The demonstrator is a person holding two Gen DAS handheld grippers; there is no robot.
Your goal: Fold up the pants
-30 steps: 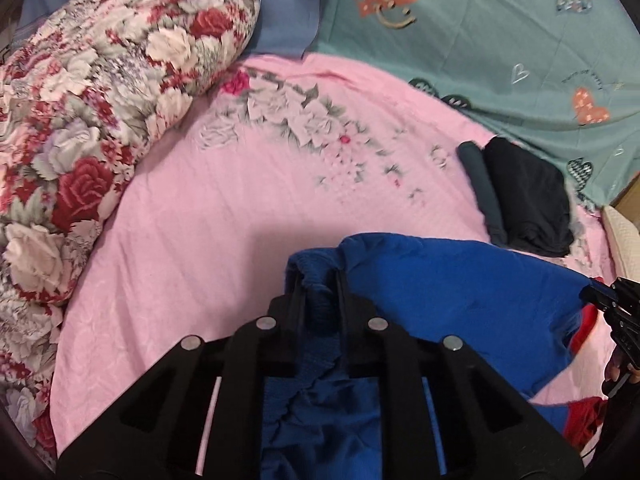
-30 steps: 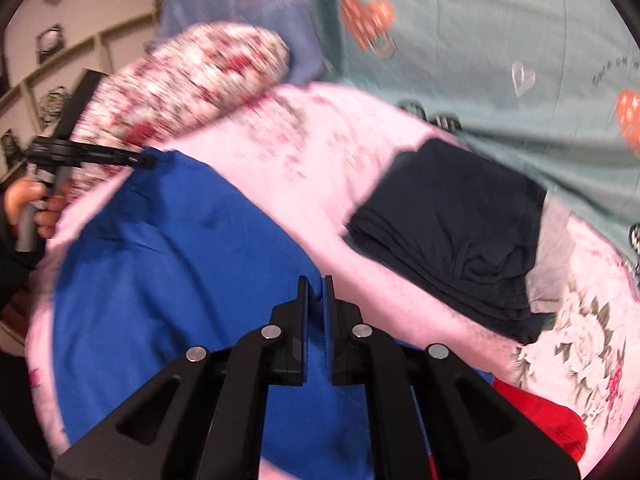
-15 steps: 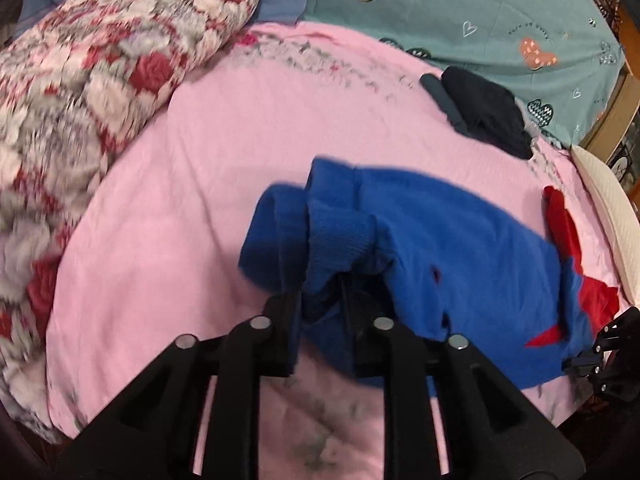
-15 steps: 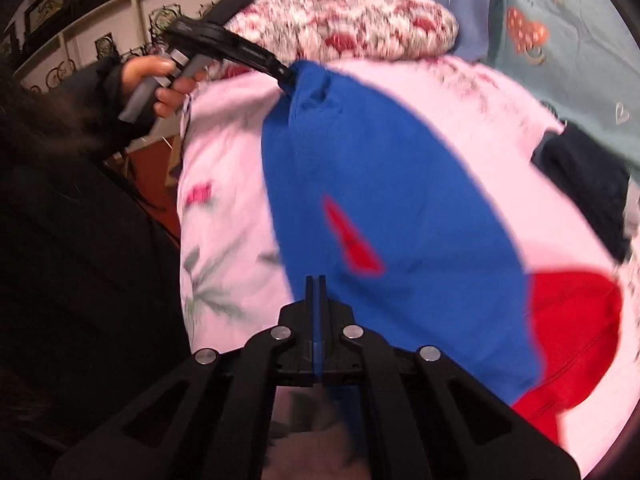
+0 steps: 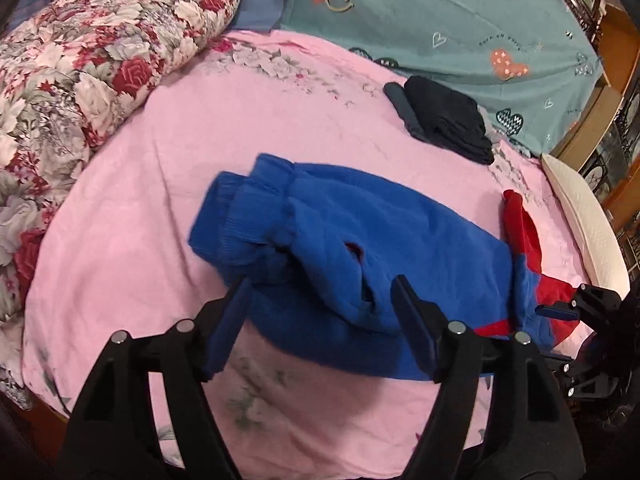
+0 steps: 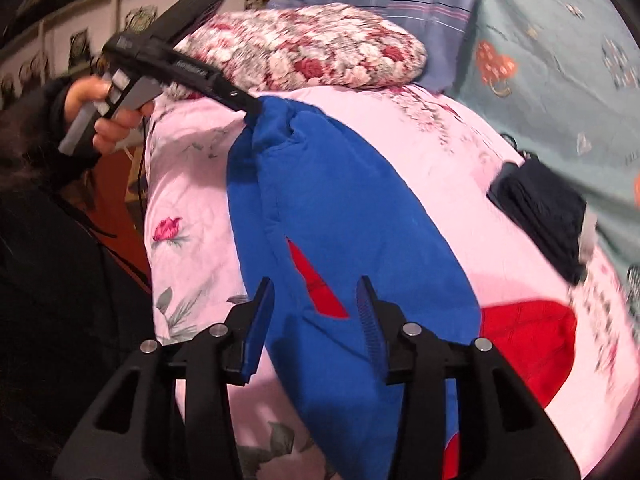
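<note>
The blue pants (image 5: 360,240) with red trim (image 5: 524,240) lie folded lengthwise on the pink bedsheet (image 5: 160,200). My left gripper (image 5: 320,324) is open, its fingers astride the cuff end of the pants. My right gripper (image 6: 314,320) is open too, its fingers astride the other end of the blue pants (image 6: 340,216), near a red patch (image 6: 528,344). The left gripper also shows in the right wrist view (image 6: 252,110), touching the far cuffs. The right gripper shows at the right edge of the left wrist view (image 5: 560,312).
A floral quilt (image 5: 80,60) is rolled up at the left. A teal heart-print blanket (image 5: 460,28) lies at the back. A stack of dark folded clothes (image 5: 444,120) sits on the sheet beyond the pants. A white pillow (image 5: 584,216) lies at the right.
Both grippers have opened and let go of the pants. The pants, held up half a second ago, now rest on the sheet.
</note>
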